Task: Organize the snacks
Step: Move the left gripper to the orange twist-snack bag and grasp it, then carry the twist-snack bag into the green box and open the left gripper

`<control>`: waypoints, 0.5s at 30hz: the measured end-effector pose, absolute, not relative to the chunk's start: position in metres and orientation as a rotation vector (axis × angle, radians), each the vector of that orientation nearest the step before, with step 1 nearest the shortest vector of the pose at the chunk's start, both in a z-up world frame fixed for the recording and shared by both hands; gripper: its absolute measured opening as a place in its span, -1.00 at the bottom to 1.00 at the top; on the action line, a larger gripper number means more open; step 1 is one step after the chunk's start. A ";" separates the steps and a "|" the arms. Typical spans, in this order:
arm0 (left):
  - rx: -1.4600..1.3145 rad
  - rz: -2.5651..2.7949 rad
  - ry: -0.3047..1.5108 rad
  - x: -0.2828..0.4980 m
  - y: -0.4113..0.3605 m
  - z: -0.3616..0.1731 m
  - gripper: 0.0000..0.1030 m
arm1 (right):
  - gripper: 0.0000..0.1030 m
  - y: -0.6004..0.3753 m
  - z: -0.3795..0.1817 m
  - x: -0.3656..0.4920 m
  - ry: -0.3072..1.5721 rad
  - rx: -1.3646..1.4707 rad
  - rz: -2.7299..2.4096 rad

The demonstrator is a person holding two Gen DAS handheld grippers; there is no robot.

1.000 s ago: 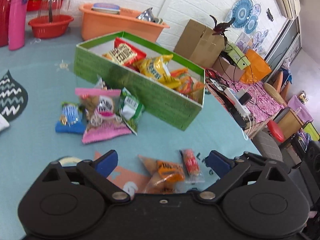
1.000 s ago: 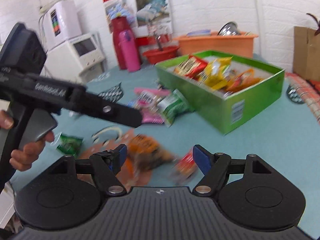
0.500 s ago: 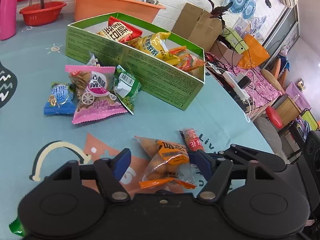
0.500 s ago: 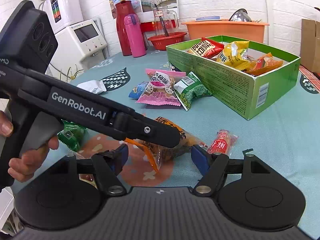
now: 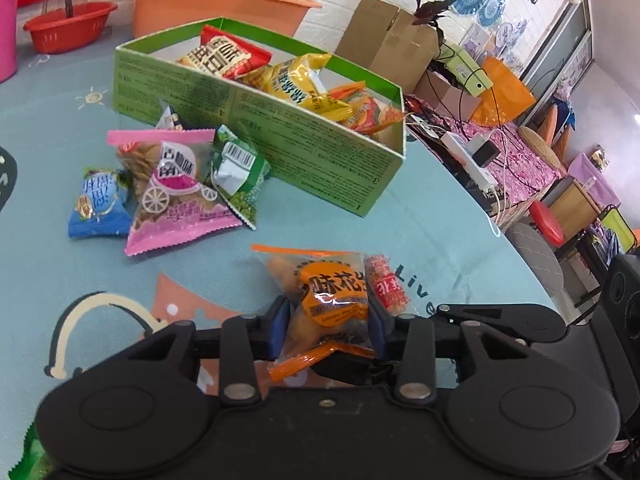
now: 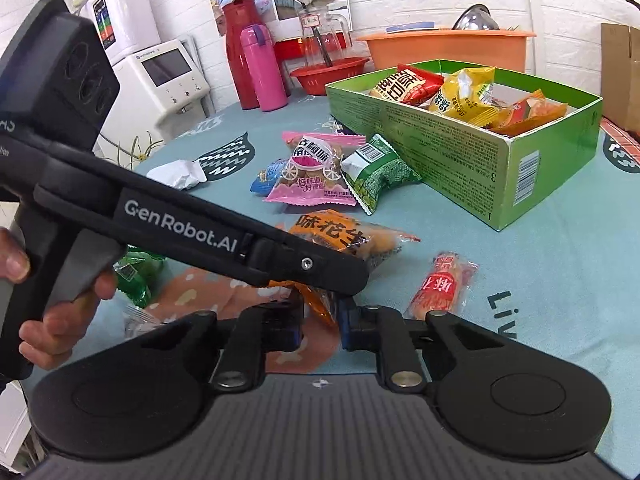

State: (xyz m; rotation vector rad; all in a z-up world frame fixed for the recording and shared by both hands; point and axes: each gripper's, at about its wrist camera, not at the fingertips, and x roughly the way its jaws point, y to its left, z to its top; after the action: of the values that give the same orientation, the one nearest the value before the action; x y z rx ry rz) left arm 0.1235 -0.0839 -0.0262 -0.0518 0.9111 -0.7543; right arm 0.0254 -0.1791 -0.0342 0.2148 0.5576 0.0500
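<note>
Fingers (image 5: 280, 322) of my left gripper (image 5: 326, 326) pinch the orange snack bag (image 5: 332, 292); my right gripper (image 6: 320, 326) clamps the bag's crimped end.

Both views are bright and evenly lit, with soft shadows. Fisheye distortion curves the edges and darkens the corners. Snack wrappers ahead show slight glare.
</note>
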 end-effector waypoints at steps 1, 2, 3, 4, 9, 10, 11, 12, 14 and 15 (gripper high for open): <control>-0.038 -0.759 0.894 0.121 -0.086 -0.022 0.20 | -0.43 -0.178 -0.032 0.024 0.550 0.198 0.048; -0.031 -0.761 0.883 0.120 -0.086 -0.018 0.20 | -0.43 -0.177 -0.030 0.023 0.541 0.190 0.049; -0.028 -0.764 0.871 0.120 -0.087 -0.014 0.20 | -0.43 -0.178 -0.028 0.022 0.530 0.191 0.051; -0.027 -0.767 0.859 0.120 -0.087 -0.010 0.20 | -0.43 -0.179 -0.025 0.021 0.519 0.191 0.051; -0.027 -0.776 0.802 0.125 -0.090 0.011 0.20 | -0.43 -0.185 -0.008 0.022 0.463 0.168 0.042; -0.026 -0.777 0.788 0.126 -0.092 0.015 0.20 | -0.43 -0.187 -0.005 0.023 0.453 0.163 0.039; -0.024 -0.778 0.775 0.127 -0.093 0.019 0.20 | -0.43 -0.188 -0.001 0.023 0.441 0.158 0.035; -0.022 -0.779 0.759 0.128 -0.095 0.024 0.20 | -0.43 -0.190 0.003 0.024 0.429 0.152 0.030; -0.017 -0.781 0.730 0.133 -0.099 0.031 0.20 | -0.43 -0.195 0.009 0.027 0.405 0.140 0.022; -0.017 -0.781 0.722 0.136 -0.100 0.035 0.20 | -0.43 -0.198 0.012 0.029 0.393 0.135 0.019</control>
State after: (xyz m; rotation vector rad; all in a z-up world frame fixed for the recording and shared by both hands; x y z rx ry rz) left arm 0.1364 -0.1005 0.0347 -0.0167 0.7216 -0.7809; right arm 0.0289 -0.1977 0.0123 0.1349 0.3933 0.0185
